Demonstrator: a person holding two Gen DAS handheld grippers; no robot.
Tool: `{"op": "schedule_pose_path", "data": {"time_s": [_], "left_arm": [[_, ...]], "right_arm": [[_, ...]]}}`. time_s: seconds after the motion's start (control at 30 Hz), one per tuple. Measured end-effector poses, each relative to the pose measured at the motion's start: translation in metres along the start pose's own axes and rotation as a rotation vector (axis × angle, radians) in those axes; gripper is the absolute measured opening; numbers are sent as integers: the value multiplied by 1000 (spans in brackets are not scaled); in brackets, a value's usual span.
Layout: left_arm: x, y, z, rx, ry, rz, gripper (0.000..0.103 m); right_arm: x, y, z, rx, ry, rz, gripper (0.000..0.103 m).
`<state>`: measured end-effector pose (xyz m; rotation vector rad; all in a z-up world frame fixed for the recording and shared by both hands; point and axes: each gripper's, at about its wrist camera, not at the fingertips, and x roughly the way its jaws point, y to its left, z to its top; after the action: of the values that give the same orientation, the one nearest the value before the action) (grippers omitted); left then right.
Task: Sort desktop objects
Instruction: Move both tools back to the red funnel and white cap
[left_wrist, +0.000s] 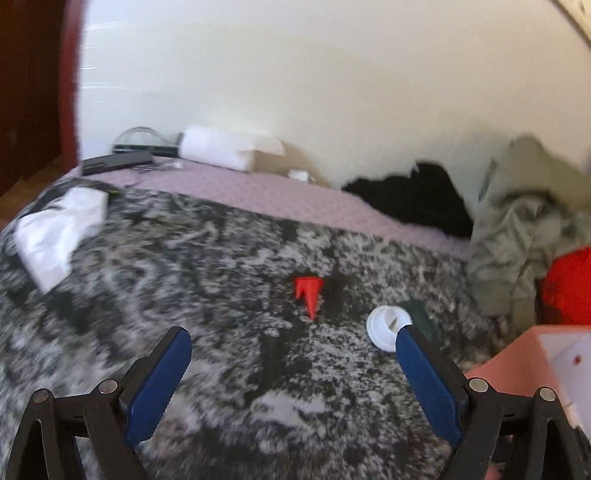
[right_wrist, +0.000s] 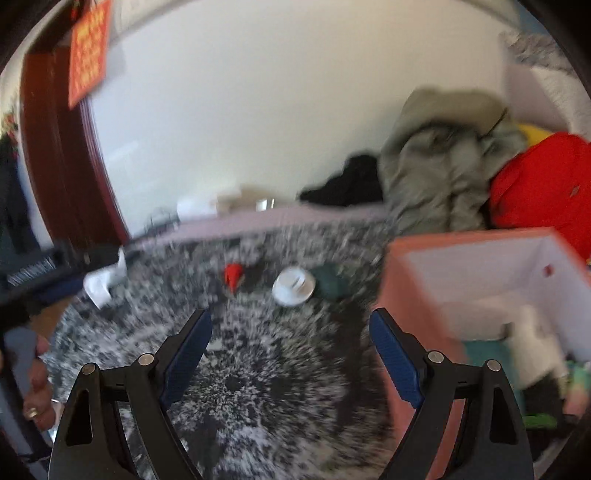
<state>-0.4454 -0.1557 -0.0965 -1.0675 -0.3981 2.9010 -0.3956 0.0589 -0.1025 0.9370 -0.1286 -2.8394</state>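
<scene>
Item: red pointed plastic piece (left_wrist: 309, 293), lying on the mottled grey-and-white fuzzy blanket (left_wrist: 184, 277), ahead of the left gripper (left_wrist: 293, 345) and just off its centre line, well apart from both blue pads; in the right wrist view it (right_wrist: 232, 276) lies ahead and left of the right gripper (right_wrist: 290, 328).

Item: white round lid-like object (left_wrist: 384, 326), just right of the red piece on the blanket; the tip of the left gripper's right-hand finger overlaps its edge in the picture, contact cannot be told. Behind it, touching or nearly so, a dark green object (left_wrist: 421, 317), blurred.

Item: pink open box with white interior (right_wrist: 491, 280), at the blanket's right side, beside the right gripper's right-hand finger; white, teal and green things lie inside, too blurred to name.

Item: crumpled white tissue or paper (left_wrist: 59, 236), near the blanket's left edge.

Item: left gripper, jaws spread wide, nothing between them.

Item: right gripper, jaws spread wide, nothing between them.

Item: hand (right_wrist: 37, 387), at the left margin of the right wrist view, wearing a ring.

Item: mauve bedsheet (left_wrist: 258, 192) beyond the blanket's far edge; on it, against the wall, a black garment (left_wrist: 413, 199), an olive-grey jacket (left_wrist: 517, 229) and a red garment (left_wrist: 569, 288).
</scene>
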Motion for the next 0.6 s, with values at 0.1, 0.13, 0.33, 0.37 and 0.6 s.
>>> {"op": "schedule_pose_path", "data": {"time_s": [0.1,0.13,0.33,0.37,0.6], "left_arm": [[44,-17,2,58,43,-27,93],[59,-23,2,81,58,-35,93],[154,-22,10,139,147,-23,92],[168,-18,16,118,151,-34,92],[224,-24,10,154,193,-5,79]], "right_arm": [[55,-1,-4,20,104,-41,90],[71,-3,-3,40,124,-40,90],[153,4,13,-4,146,-78,90],[165,5,14,-22,144,-93,90],[224,-15,21,93,198,-54,74]]}}
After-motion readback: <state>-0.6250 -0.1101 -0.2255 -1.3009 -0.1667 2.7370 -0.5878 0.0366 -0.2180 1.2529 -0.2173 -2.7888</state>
